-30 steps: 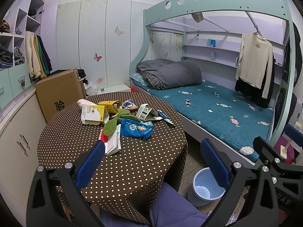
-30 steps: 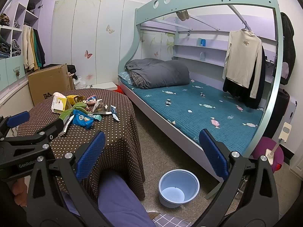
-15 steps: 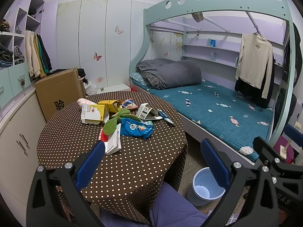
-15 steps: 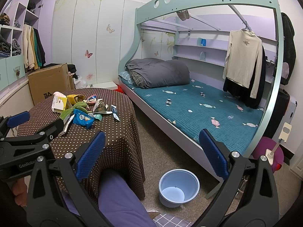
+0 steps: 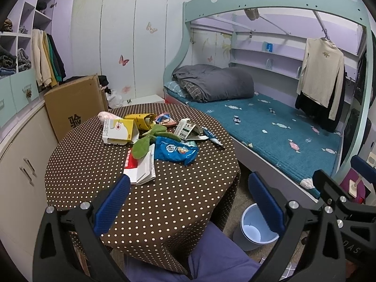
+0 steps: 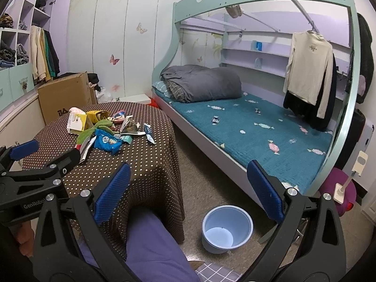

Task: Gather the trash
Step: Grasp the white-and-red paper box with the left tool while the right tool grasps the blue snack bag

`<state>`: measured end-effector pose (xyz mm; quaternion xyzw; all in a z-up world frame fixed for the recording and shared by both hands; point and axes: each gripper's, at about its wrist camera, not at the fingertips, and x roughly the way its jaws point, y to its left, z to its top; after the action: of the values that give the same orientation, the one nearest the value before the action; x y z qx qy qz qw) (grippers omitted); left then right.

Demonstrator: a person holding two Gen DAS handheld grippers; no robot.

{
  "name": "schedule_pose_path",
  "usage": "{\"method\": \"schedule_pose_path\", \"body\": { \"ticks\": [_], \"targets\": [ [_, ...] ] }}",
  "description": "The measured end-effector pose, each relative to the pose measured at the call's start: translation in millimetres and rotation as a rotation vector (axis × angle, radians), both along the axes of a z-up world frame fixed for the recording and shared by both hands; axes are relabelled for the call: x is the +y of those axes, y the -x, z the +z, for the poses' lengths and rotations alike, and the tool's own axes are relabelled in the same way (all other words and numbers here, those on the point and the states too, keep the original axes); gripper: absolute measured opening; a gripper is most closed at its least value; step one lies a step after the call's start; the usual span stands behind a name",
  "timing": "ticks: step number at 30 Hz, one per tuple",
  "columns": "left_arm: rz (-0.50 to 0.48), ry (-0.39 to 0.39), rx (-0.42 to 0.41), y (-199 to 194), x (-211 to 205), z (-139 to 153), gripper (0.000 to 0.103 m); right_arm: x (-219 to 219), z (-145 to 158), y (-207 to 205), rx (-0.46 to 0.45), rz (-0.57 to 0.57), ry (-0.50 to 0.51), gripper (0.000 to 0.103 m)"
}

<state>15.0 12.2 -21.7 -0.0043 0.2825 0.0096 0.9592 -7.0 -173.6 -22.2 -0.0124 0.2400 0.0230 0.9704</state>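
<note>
A pile of trash lies on the round brown dotted table: a blue snack bag, a yellow-white carton, a green wrapper, a red-white paper packet and a torn white carton. The pile also shows in the right wrist view, with the blue snack bag. A light blue bin stands on the floor right of the table; it also shows in the left wrist view. My left gripper is open and empty above the table's near edge. My right gripper is open and empty above the floor.
A bunk bed with a teal mattress runs along the right. A cardboard box stands behind the table. Cabinets line the left wall. The person's knee is at the table's near edge.
</note>
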Motion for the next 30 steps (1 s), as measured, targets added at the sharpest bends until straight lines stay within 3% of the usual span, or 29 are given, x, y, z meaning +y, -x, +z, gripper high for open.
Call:
{"method": "schedule_pose_path", "body": {
  "ticks": [30],
  "targets": [
    [0.131, 0.043, 0.211, -91, 72, -52, 0.098, 67, -44, -105, 0.209, 0.139, -0.011, 0.097]
  ]
}}
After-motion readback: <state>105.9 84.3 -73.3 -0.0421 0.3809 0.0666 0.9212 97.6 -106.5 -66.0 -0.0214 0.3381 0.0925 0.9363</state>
